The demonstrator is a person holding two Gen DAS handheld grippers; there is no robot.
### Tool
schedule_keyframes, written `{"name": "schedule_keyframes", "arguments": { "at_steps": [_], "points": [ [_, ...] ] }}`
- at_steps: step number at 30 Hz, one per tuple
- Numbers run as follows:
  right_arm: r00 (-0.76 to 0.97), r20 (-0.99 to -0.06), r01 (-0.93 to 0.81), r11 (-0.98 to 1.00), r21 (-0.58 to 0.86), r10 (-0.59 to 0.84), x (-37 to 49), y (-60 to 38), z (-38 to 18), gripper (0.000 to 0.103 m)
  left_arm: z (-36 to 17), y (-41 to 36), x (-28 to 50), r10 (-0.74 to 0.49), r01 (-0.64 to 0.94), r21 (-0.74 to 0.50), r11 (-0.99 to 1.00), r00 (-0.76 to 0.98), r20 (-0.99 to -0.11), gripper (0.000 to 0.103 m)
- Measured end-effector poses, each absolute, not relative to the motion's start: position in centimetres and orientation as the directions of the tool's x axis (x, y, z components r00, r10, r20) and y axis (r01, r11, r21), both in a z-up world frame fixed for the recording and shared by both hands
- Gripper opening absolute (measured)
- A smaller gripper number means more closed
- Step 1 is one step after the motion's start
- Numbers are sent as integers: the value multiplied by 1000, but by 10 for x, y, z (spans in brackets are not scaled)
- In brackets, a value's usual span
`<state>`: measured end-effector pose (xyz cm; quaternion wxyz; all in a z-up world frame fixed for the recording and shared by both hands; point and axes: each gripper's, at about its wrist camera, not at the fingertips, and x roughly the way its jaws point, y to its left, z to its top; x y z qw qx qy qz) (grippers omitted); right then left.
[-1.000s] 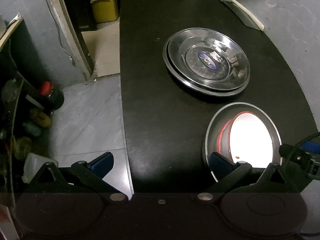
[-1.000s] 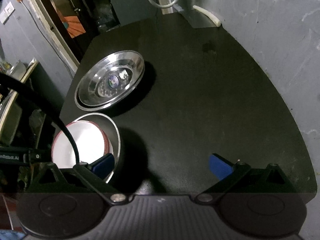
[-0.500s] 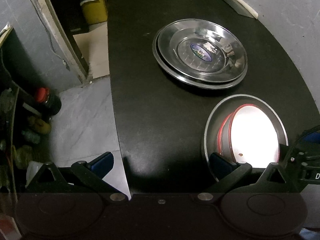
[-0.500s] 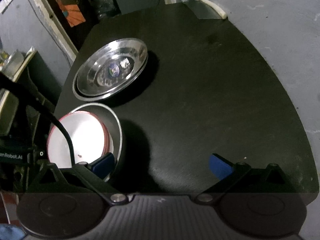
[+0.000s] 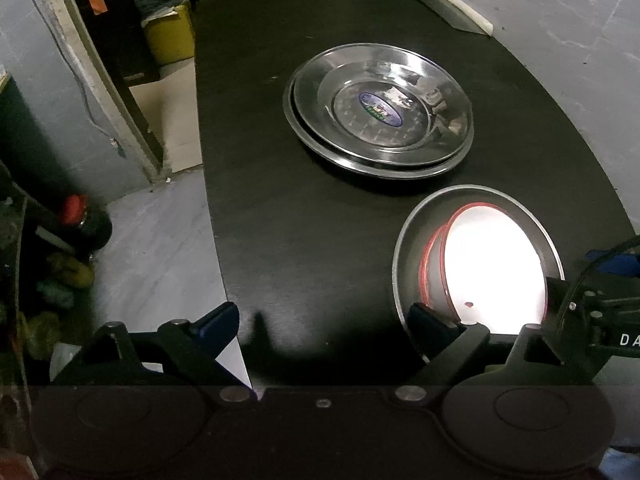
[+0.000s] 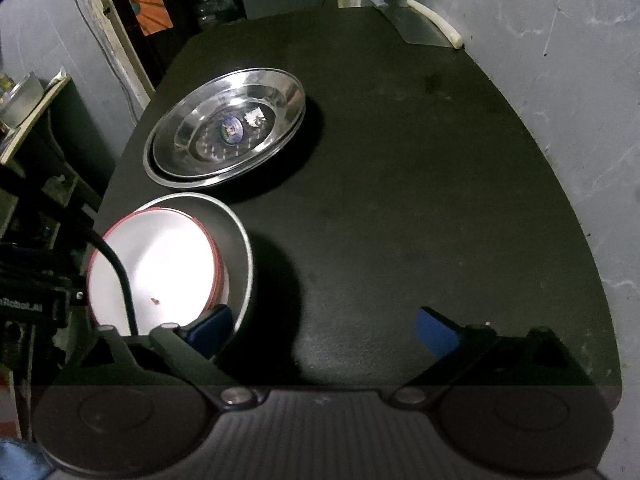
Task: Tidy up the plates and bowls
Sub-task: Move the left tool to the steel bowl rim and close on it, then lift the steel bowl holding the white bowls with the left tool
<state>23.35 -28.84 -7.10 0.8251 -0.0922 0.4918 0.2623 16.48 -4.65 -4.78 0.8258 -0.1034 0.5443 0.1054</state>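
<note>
— What have you got in front of you?

— Black tabletop (image 5: 320,216), two piles. The far one is the stack of steel plates (image 5: 380,112), nested, a blue sticker in the top one. Nearer me sits the steel bowl (image 5: 404,248) with the red-rimmed white bowls (image 5: 496,268) tilted inside it.

— And the jaws?

— My left gripper (image 5: 324,316) stands wide apart, nothing between the pads; they have just been closing a touch. Its right finger hangs over the near rim of the steel bowl, the left finger at the tabletop's edge over the floor. I cannot tell whether that finger touches the rim.

— The other hand?

— My right gripper (image 6: 320,324) is the same: apart, just been closing a little, only bare tabletop between the pads. Its left finger is over the steel bowl's (image 6: 244,256) near rim, beside the white bowls (image 6: 156,264).

— Anything different from a second ago?

— The plates and bowls sit where they were. In my left view the tabletop's edge has slid right, so less floor shows between my fingers. The plates (image 6: 228,124) look closer in the right view.
</note>
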Motion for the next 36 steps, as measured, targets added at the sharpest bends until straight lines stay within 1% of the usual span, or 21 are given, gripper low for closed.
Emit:
{"name": "schedule_keyframes", "arguments": {
  "at_steps": [2,5,8,13,17,19,21,23,25,26,27,28,30,31,32,33,34,35,36],
  "points": [
    [375,-857,-525,843,118,353,232,-290,-70,90,-47,-46,165,56,-282,-61,957,389,-919,90],
    [360,-854,-517,842,154,377,232,-293,-70,84,-46,-46,165,47,-268,-68,961,399,-916,85],
    [357,-850,-519,839,163,386,231,-292,-69,80,-45,-46,164,25,-256,-89,963,412,-911,77],
    [350,-846,-516,836,185,403,229,-292,-67,73,-45,-44,163,-26,-240,-143,960,433,-901,61],
    [342,-838,-518,829,210,425,227,-292,-66,63,-45,-43,162,-70,-234,-193,953,450,-890,51],
    [343,-837,-516,830,212,427,226,-292,-66,62,-45,-43,161,-87,-226,-211,951,457,-885,44],
    [340,-836,-509,832,221,431,227,-293,-66,61,-45,-43,162,-101,-220,-224,949,462,-881,42],
    [337,-836,-500,834,231,434,227,-293,-66,61,-46,-42,162,-106,-221,-230,948,463,-880,42],
    [334,-834,-499,833,240,440,226,-294,-66,59,-46,-41,162,-112,-224,-239,945,463,-879,41],
    [331,-832,-502,830,245,446,226,-294,-66,55,-47,-40,162,-114,-225,-241,944,463,-879,41],
    [328,-829,-506,825,250,452,225,-293,-66,50,-47,-40,162,-115,-225,-242,944,463,-879,41],
    [325,-826,-513,819,256,461,224,-293,-65,47,-47,-40,162,-115,-226,-242,944,463,-879,41],
    [320,-820,-529,808,261,474,222,-291,-64,36,-47,-40,162,-115,-223,-241,944,463,-879,40],
    [317,-818,-535,803,262,479,221,-290,-63,34,-47,-41,162,-117,-221,-243,945,464,-878,37],
    [314,-816,-540,798,267,486,221,-289,-63,29,-47,-41,163,-123,-215,-247,945,466,-876,35],
    [309,-813,-547,791,273,494,220,-288,-63,24,-46,-41,162,-130,-210,-253,945,469,-874,30],
    [306,-810,-553,786,276,500,219,-287,-62,21,-46,-42,161,-137,-203,-258,944,472,-871,26],
    [301,-808,-562,779,278,506,219,-286,-62,17,-46,-43,161,-143,-196,-263,945,475,-869,24],
    [304,-809,-565,779,272,503,218,-285,-62,17,-46,-43,161,-150,-189,-268,945,478,-866,18]
  ]
}}
